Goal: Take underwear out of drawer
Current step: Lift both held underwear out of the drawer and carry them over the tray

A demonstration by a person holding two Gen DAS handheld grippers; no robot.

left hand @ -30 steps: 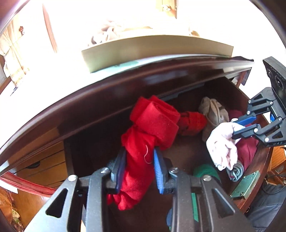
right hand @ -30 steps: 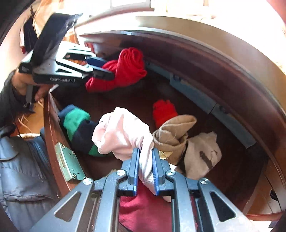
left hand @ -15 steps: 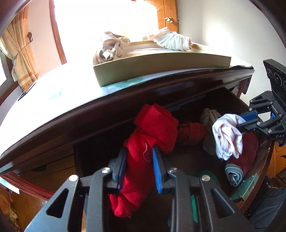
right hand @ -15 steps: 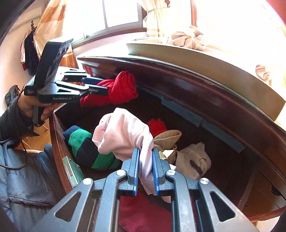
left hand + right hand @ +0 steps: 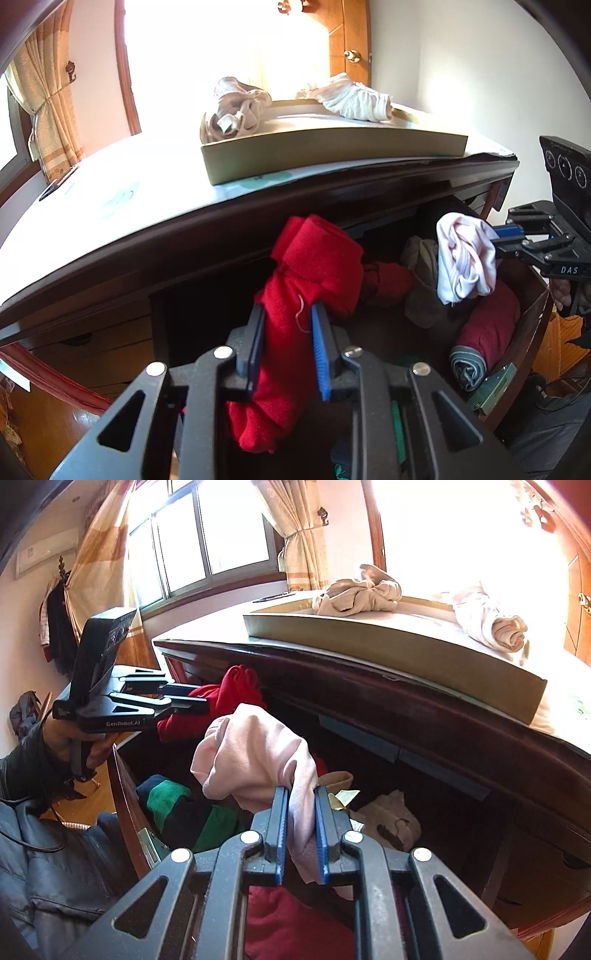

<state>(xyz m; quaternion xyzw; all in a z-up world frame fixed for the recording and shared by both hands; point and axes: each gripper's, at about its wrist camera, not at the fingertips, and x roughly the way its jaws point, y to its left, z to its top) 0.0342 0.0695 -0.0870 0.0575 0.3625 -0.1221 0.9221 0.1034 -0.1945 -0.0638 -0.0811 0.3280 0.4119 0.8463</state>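
Both garments have risen since a second ago, so the tray and dresser top now show plainly above the drawer. The red underwear's (image 5: pixel 295 317) lower end is cut off behind the left gripper (image 5: pixel 286 332), whose jaws are closing on the cloth between them. The right gripper (image 5: pixel 301 812) is clenched on the pink underwear (image 5: pixel 255 753), lifted clear of the drawer (image 5: pixel 532 332). Beyond, two pale garments lie in the tray (image 5: pixel 332 155); bright window glare washes out the far wall.

Two close wrist views, angled down over each claw — shared open drawer (image 5: pixel 532 302) between them
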